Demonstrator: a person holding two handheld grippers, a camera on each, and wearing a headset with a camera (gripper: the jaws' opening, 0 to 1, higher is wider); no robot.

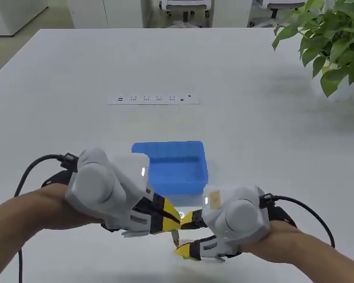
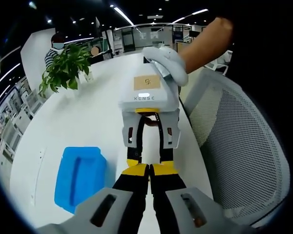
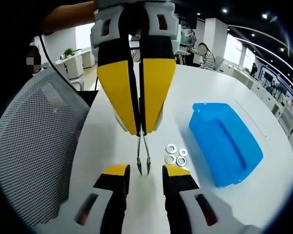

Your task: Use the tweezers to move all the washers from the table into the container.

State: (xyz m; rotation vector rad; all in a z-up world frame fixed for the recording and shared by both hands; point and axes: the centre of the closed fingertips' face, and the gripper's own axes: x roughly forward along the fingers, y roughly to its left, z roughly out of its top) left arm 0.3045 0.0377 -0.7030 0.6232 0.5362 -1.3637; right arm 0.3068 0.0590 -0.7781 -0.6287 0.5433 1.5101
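Between container (image 3: 224,141) and table (image 3: 102,146) edge, left gripper (image 3: 141,132) pinches tweezers (image 3: 143,155) beside the washers (image 3: 176,155).

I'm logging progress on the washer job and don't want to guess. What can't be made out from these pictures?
Washers: small and bunched in the right gripper view, count unsure; in the head view the left hand-held gripper and right hand-held gripper cover that spot.
Blue container: its near left corner sits behind the left hand-held gripper in the head view.
Tweezers: too fine in the right gripper view to tell whether the tips touch the table.
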